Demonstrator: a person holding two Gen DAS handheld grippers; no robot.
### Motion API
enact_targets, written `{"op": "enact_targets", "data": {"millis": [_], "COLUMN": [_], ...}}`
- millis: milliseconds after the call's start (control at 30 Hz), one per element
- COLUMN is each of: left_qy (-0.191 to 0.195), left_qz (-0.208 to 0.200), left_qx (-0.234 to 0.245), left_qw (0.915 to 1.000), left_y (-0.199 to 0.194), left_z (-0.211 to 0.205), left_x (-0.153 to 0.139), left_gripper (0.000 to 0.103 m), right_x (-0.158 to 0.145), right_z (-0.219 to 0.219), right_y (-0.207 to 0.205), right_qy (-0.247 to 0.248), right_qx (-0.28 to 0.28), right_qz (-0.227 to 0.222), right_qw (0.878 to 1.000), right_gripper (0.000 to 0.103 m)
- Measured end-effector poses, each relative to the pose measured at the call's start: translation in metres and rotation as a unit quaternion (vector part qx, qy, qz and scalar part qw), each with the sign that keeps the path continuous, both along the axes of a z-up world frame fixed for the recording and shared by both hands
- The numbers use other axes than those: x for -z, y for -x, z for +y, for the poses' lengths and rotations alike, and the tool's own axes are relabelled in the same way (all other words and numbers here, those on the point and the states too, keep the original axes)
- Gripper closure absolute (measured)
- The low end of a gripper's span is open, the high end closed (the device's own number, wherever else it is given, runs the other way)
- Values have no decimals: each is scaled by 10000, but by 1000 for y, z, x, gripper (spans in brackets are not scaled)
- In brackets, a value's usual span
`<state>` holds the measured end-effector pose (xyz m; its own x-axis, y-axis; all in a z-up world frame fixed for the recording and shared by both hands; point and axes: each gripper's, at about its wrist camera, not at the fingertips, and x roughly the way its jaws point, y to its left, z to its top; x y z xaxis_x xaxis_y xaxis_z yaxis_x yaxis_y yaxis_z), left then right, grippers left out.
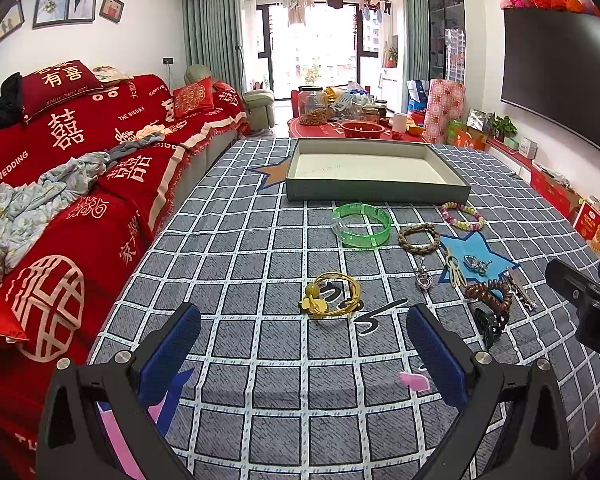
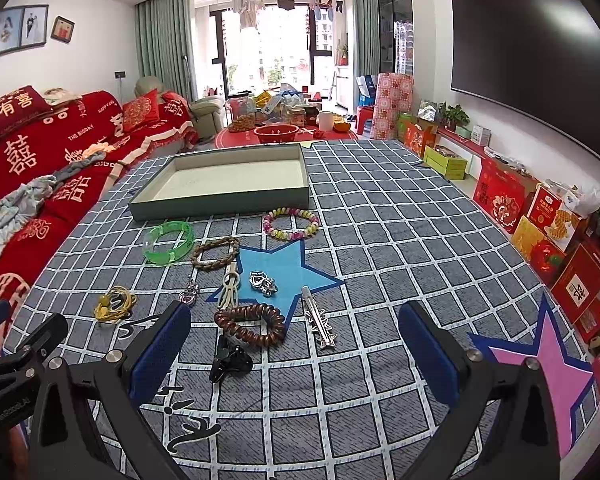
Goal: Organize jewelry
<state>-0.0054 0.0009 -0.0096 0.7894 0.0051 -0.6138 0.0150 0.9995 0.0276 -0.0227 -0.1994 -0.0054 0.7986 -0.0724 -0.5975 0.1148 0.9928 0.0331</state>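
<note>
The red sofa cover carries "THE BIGDAY", "HAPPY WEDDING" partly cut off, and large 囍 characters. On the red cushion at the cover's far-left end stands 有喜. A red box on the floor under the television bears gold characters, too small to read.

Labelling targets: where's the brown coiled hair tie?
Brown coiled hair tie: right wrist view, low centre, at the blue star's lower edge, between black claw clip and silver clip.

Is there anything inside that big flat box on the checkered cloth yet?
The box looks empty: only its pale bottom shows. The strip just behind its near wall is hidden in both views, so something small there can't be ruled out.
</note>
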Motion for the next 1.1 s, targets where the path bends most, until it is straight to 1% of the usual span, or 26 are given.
{"op": "enact_targets", "data": {"millis": [1100], "left_qy": [2], "left_qz": [-22], "left_qx": [10], "left_qw": [10000], "left_y": [2], "left_z": [0], "left_x": [-1], "left_gripper": [0], "right_x": [-5], "right_z": [7], "right_y": [1], "right_qy": [-32], "right_qx": [-21], "right_qz": [-59], "right_qw": [10000], "right_gripper": [0]}}
